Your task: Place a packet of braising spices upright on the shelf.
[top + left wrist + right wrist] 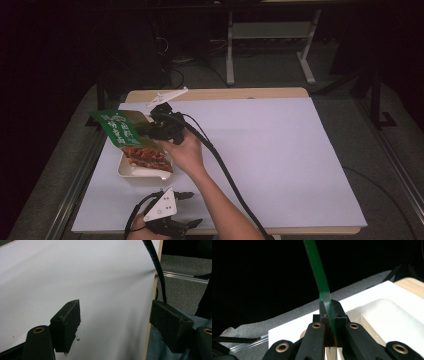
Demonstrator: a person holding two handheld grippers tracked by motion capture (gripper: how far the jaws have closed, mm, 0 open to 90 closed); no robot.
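The right gripper (150, 128) is pinching the green snack packet (131, 140) by its edge, holding it tilted over the white tray (131, 172) (probably to lay it inside). The left gripper (192, 208) is waiting near the table's (280, 150) front edge, jaws apart and empty.

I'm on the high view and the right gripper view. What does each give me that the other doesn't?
High view: the packet's printed green and red face hanging over the white tray, and the left gripper open near the table's front edge.
Right gripper view: the right gripper with its jaws shut on the packet's thin edge.
Both: the packet, the tray, the white table cover.
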